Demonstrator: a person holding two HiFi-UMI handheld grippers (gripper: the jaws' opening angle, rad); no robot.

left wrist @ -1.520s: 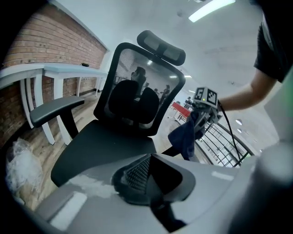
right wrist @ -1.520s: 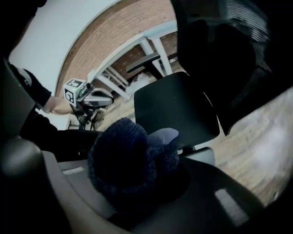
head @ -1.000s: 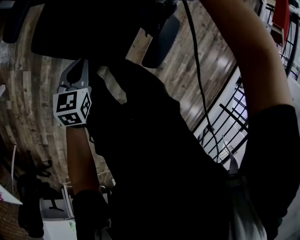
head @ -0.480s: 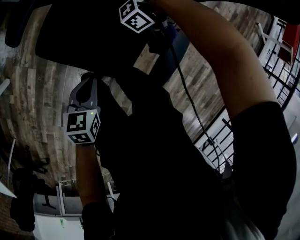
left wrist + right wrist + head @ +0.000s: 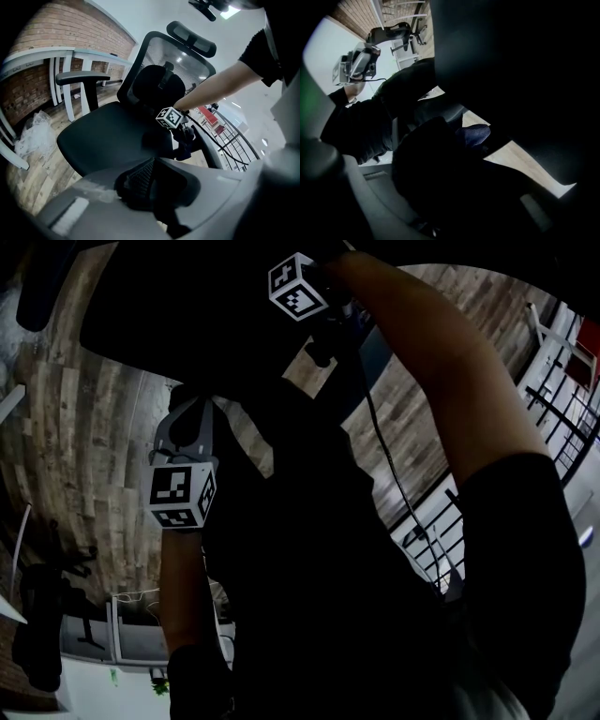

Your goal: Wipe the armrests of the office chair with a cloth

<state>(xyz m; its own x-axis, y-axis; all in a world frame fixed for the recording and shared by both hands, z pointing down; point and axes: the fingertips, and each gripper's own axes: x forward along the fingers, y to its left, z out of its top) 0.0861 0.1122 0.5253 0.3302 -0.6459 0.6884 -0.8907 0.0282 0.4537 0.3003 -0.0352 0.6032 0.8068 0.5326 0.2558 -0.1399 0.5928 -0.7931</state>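
Okay, left gripper [image 5: 152, 164] fingers sit closed on nothing, just past them right gripper [image 5: 179, 127] fingers clench the dark cloth [image 5: 184, 143] by the near armrest [image 5: 212, 150]; nothing steadies the chair [image 5: 108, 136], so a swivel could pull the cloth loose.

Black office chair [image 5: 117, 136] with mesh back and headrest: one dark padded armrest [image 5: 82, 77] stands level on its post at the seat's 10 o'clock. A dark blue cloth [image 5: 187, 140] hangs bunched just beside the opposite armrest [image 5: 212, 152], at 3 o'clock.
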